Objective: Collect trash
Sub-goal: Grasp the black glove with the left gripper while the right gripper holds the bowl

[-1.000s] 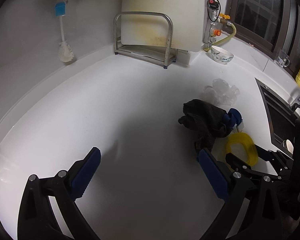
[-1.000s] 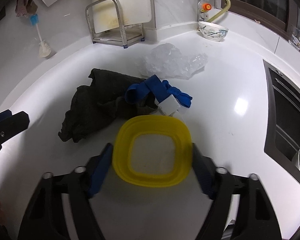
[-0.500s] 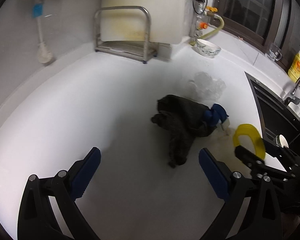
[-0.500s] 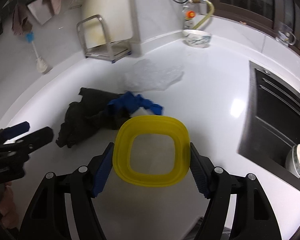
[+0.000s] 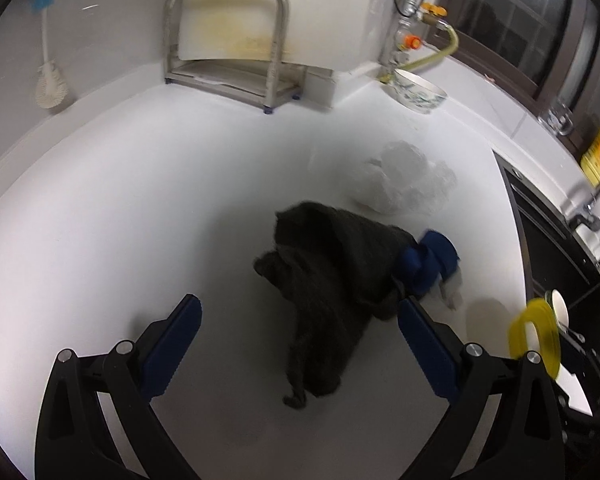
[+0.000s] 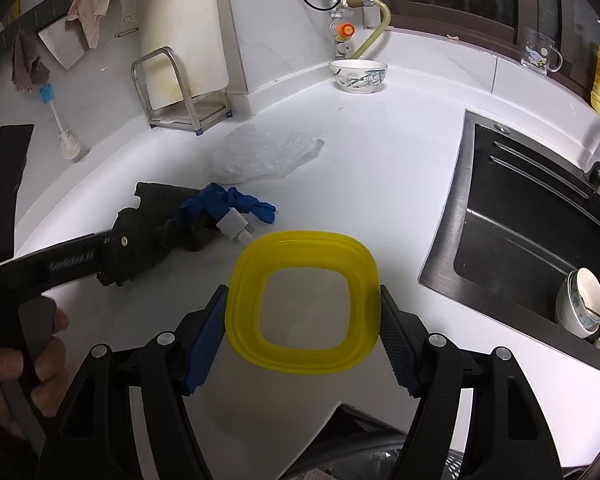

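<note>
left gripper (image 5: 298, 322): jaws wide apart, empty, angled down | right gripper (image 6: 302, 330): blue pads clamped on yellow square plastic lid (image 6: 304, 306), raised | hand (image 6: 10, 364): gripping left handle

Both grippers share one build: the left gripper (image 5: 298, 344) and the right gripper (image 6: 302, 336) have matte black linkage arms with triangular cut-outs, joined by round silver pivot screws. Their fingers (image 6: 206, 338) carry blue ribbed pads. Embossed lettering, too small to read, runs along the left gripper's black side bar, which a bare hand (image 6: 18, 364) grips.
</note>
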The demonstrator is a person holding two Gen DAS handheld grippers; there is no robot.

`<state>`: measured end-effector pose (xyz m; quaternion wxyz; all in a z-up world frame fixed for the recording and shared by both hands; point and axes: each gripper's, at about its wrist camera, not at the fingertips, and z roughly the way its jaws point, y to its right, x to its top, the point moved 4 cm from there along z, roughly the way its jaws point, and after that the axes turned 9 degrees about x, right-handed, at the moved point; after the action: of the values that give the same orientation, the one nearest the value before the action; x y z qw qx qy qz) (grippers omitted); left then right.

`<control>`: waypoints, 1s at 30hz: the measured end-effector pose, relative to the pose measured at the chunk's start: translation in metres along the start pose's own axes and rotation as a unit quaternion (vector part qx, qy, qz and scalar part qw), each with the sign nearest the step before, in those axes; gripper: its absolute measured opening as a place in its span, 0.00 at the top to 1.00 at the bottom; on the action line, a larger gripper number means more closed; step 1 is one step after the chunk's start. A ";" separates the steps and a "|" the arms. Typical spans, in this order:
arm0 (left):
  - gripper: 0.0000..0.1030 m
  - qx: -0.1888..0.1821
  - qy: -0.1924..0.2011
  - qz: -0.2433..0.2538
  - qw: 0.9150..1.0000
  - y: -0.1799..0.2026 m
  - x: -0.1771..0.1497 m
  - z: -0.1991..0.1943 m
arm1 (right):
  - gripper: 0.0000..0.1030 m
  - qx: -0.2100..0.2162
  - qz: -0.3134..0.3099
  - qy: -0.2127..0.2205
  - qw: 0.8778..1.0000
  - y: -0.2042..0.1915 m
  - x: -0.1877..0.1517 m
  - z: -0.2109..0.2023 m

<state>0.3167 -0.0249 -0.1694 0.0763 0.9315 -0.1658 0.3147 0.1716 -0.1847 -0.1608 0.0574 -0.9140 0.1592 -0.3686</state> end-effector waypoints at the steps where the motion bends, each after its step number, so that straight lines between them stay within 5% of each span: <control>1: 0.06 0.003 0.003 -0.003 1.000 -0.002 0.002 0.001 | 0.33 0.000 0.000 0.001 1.000 0.000 0.000 -0.001; 12: 0.10 0.018 0.003 0.006 1.000 0.002 0.011 0.014 | 0.33 -0.001 0.001 0.002 1.000 -0.001 -0.003 -0.005; 14: 0.32 0.007 -0.002 0.009 1.000 0.005 0.010 0.016 | 0.33 -0.002 0.002 0.003 1.000 -0.001 -0.004 -0.007; 18: 0.54 -0.013 -0.008 0.017 1.000 0.014 0.006 0.015 | 0.33 -0.004 0.003 0.003 1.000 0.001 -0.006 -0.010; 20: 0.77 -0.033 -0.015 0.018 0.999 0.018 0.004 0.014 | 0.33 -0.004 0.003 0.003 1.000 0.001 -0.007 -0.011; 24: 0.89 -0.047 -0.012 0.024 0.999 0.023 0.001 0.006 | 0.33 -0.002 0.003 0.004 1.000 0.001 -0.009 -0.015; 30: 0.91 -0.039 0.002 0.025 0.999 0.016 -0.003 -0.013 | 0.33 0.006 -0.002 0.007 1.000 -0.005 -0.011 -0.022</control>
<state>0.3016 -0.0356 -0.1602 0.1046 0.9229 -0.2008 0.3113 0.1499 -0.1764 -0.1511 0.0613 -0.9112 0.1554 -0.3765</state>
